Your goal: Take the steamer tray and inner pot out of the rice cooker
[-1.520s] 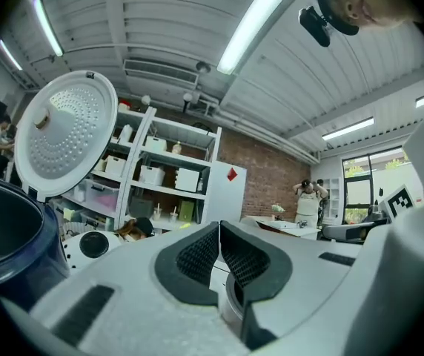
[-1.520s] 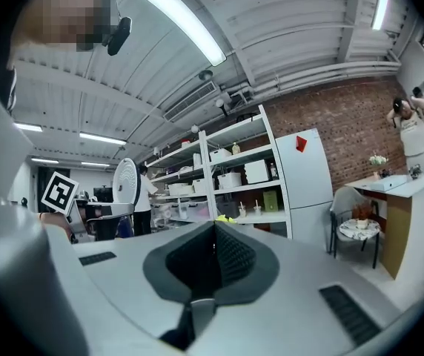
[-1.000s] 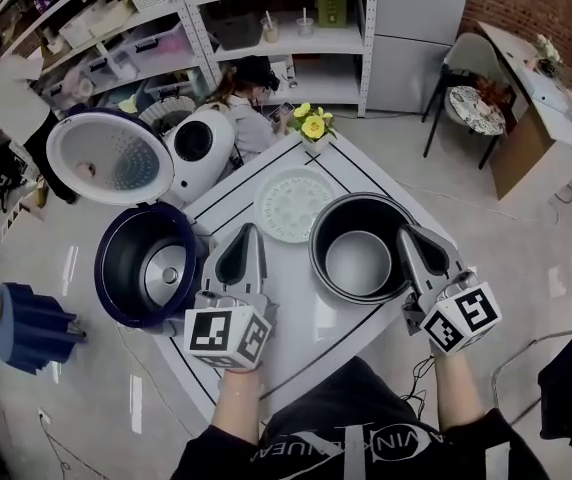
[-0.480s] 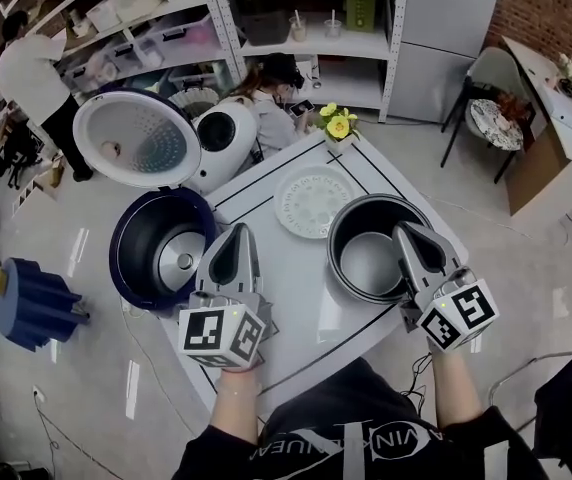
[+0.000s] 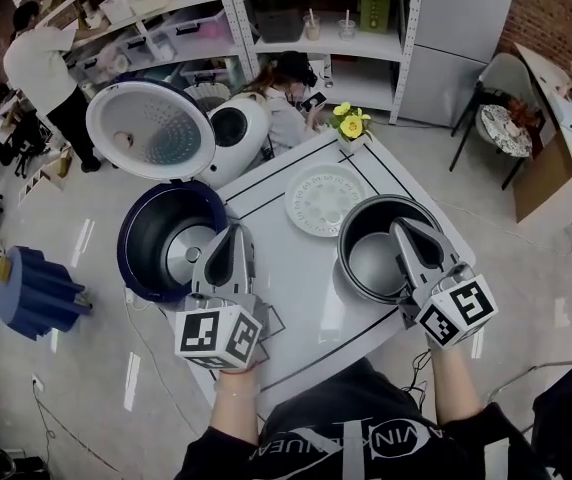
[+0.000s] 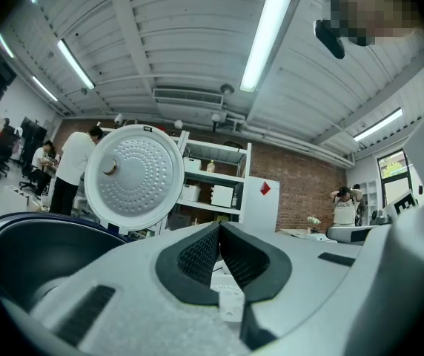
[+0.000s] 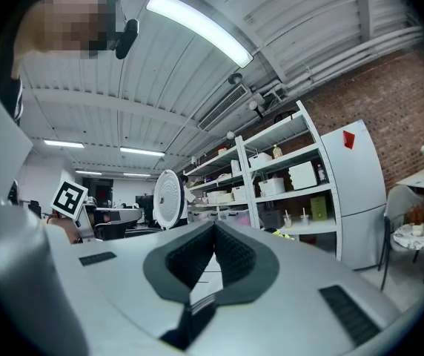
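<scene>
The navy rice cooker [image 5: 161, 253] stands at the table's left edge with its lid [image 5: 151, 128] swung up, and its cavity holds no pot. The dark inner pot [image 5: 386, 248] sits on the white table, with the white perforated steamer tray [image 5: 324, 200] flat beside it at the upper left. My left gripper [image 5: 228, 230] is shut and empty just right of the cooker; its own view shows the left gripper [image 6: 219, 225] in front of the lid [image 6: 138, 175]. My right gripper [image 5: 403, 226] hovers shut over the pot's right side. The right gripper [image 7: 214, 225] holds nothing.
A small vase of yellow flowers [image 5: 351, 123] stands at the table's far corner. Behind the cooker is a white round appliance [image 5: 236, 128]. A blue object [image 5: 31, 293] lies on the floor at left. Shelving [image 5: 306, 28] and several people are farther back; a chair [image 5: 506, 118] is at right.
Both grippers have shifted left across the table, the left one closer to the cooker and the right one further over the pot. The pot and tray have not moved.
</scene>
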A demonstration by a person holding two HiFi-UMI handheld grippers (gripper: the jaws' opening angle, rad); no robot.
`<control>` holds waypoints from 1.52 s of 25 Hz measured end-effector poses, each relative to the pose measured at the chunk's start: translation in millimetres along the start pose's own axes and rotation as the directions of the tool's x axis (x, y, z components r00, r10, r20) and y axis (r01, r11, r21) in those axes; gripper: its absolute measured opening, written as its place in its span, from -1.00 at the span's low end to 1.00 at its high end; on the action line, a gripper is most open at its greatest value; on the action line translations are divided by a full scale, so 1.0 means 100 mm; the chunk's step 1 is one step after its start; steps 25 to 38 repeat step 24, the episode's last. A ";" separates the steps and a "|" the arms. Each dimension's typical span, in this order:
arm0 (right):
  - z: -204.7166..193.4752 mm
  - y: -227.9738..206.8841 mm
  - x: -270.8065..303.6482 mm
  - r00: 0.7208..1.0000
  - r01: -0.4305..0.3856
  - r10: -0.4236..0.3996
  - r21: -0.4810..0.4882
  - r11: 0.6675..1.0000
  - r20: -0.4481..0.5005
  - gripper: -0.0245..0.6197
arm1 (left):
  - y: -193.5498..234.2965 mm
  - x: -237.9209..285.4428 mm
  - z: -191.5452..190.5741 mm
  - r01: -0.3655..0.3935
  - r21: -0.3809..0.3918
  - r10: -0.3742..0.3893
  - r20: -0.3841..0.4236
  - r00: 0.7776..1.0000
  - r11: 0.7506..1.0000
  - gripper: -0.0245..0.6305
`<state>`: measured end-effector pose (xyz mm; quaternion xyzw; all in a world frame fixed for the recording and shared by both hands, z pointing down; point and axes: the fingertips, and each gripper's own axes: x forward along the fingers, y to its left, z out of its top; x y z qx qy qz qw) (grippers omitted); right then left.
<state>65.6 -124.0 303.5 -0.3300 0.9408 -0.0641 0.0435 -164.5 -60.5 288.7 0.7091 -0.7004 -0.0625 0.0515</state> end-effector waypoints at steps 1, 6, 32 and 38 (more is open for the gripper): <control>0.00 0.01 0.01 1.000 -0.004 0.004 -0.001 1.000 -0.001 -0.93 | 0.01 -0.01 0.00 -0.005 0.000 0.005 0.001 1.000 1.000 -0.89; -0.02 0.07 0.09 1.000 -0.024 0.024 -0.006 1.000 -0.007 -0.93 | 0.09 -0.06 -0.01 -0.025 -0.005 0.025 -0.005 1.000 1.000 -0.89; -0.08 0.15 0.24 0.998 -0.056 0.055 -0.013 0.998 -0.028 -0.93 | 0.19 -0.08 -0.02 -0.037 -0.009 0.037 -0.012 0.999 0.999 -0.89; -0.08 0.15 0.24 0.998 -0.056 0.055 -0.013 0.998 -0.028 -0.93 | 0.19 -0.08 -0.02 -0.037 -0.009 0.037 -0.012 0.999 0.999 -0.89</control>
